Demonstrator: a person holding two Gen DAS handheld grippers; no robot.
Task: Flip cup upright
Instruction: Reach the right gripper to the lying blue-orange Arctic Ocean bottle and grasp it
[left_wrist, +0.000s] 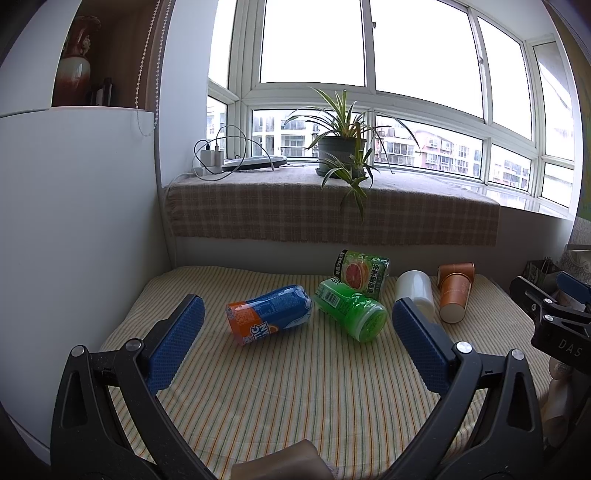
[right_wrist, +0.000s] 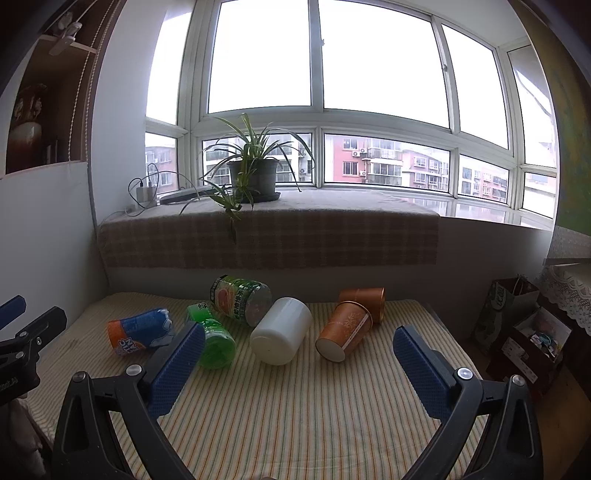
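Observation:
Several cups and cans lie on their sides on the striped tablecloth (right_wrist: 295, 424). A white cup (right_wrist: 281, 330) lies with its base toward me; it also shows in the left wrist view (left_wrist: 414, 287). An orange paper cup (right_wrist: 345, 332) lies beside a second orange cup (right_wrist: 364, 299). A blue and orange can (left_wrist: 269, 318), a green bottle (left_wrist: 351, 313) and a green grapefruit can (left_wrist: 362, 272) lie to the left. My left gripper (left_wrist: 297, 341) is open and empty, short of the cans. My right gripper (right_wrist: 298, 363) is open and empty, short of the white cup.
A potted plant (left_wrist: 341, 151) stands on the checked windowsill cloth (left_wrist: 332, 210) behind the table. Chargers and cables (left_wrist: 212, 157) lie at its left end. A white cabinet wall (left_wrist: 74, 221) bounds the left. Boxes and bags (right_wrist: 528, 332) stand on the right.

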